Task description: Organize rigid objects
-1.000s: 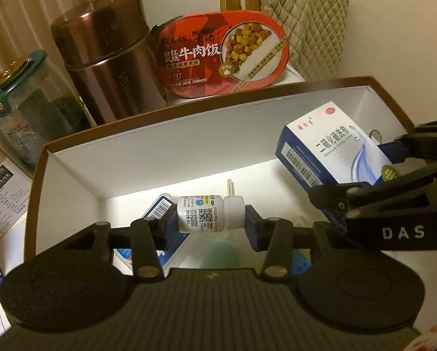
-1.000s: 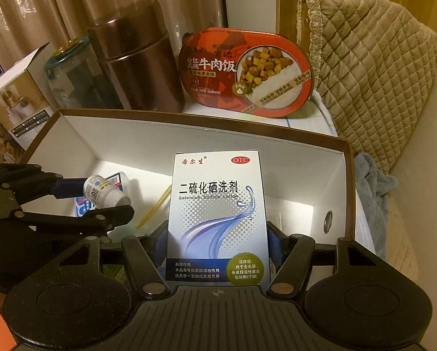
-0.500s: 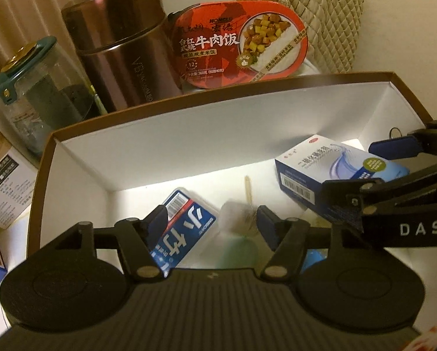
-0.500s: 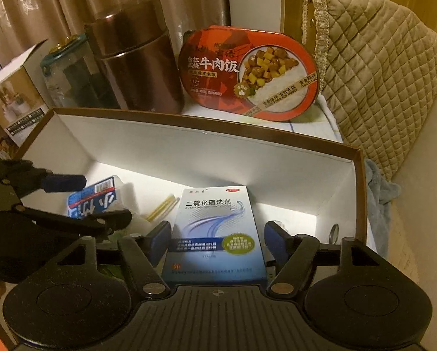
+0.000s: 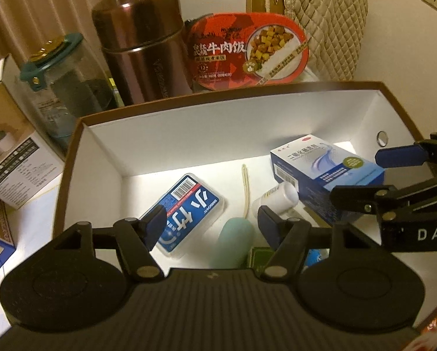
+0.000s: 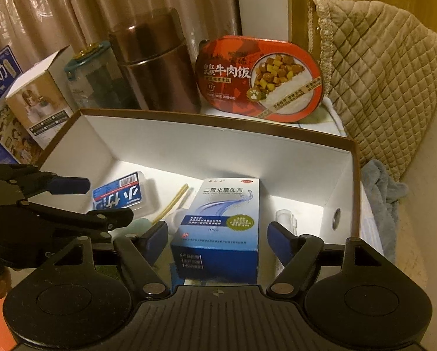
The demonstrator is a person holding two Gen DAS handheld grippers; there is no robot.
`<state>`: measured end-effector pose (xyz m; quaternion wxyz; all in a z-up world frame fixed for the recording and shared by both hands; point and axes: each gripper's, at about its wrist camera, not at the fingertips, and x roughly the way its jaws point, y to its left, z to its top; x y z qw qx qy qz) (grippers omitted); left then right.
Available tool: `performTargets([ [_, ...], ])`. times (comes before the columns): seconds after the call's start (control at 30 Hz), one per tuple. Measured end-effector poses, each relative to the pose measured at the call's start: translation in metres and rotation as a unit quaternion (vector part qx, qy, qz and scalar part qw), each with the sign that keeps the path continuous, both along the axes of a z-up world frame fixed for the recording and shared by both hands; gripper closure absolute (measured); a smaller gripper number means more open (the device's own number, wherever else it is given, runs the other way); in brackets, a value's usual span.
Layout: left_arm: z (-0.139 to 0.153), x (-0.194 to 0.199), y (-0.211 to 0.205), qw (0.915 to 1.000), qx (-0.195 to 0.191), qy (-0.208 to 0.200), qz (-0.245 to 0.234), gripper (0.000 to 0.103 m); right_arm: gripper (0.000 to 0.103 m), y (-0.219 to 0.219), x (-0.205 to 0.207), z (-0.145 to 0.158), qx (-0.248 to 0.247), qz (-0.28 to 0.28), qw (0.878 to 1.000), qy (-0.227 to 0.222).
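- In the box [image 5: 72, 158]: flat case [image 5: 189, 213] at left, small bottle [image 5: 280, 196] centre, carton [image 5: 323, 163] at right.
- Behind the box: flask [image 5: 142, 44] upper left, meal tray [image 5: 247, 49] upper centre.

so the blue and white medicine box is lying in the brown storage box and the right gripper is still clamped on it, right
Not quite. The blue and white medicine box does lie in the brown storage box, but the right gripper is not clamped on it: its jaws have just been opening, and the right wrist view shows a clear gap between each pad and the box's sides.
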<state>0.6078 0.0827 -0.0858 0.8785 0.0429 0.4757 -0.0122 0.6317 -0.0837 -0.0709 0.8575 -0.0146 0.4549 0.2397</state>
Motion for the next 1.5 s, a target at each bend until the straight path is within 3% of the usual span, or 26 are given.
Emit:
performTargets([
  [0.6, 0.065, -0.107, -0.012, 0.9985, -0.015, -0.048, 0.023, 0.031, 0.027, -0.033, -0.094, 0.044, 0.029, -0.001, 0.999, -0.033],
  [0.87, 0.09, -0.177, -0.012, 0.996, -0.025, -0.077, 0.039, 0.029, 0.027, -0.04, -0.156, 0.065, 0.041, -0.007, 0.998, -0.047],
  [1.13, 0.107, -0.255, -0.02, 0.9952, 0.001, -0.091, 0.036, 0.029, 0.027, -0.044, -0.224, 0.079, 0.05, -0.024, 0.997, -0.045],
  [1.5, 0.123, -0.365, -0.024, 0.9941, -0.025, -0.098, 0.04, 0.029, 0.027, -0.049, -0.327, 0.091, 0.05, -0.032, 0.997, -0.046],
])
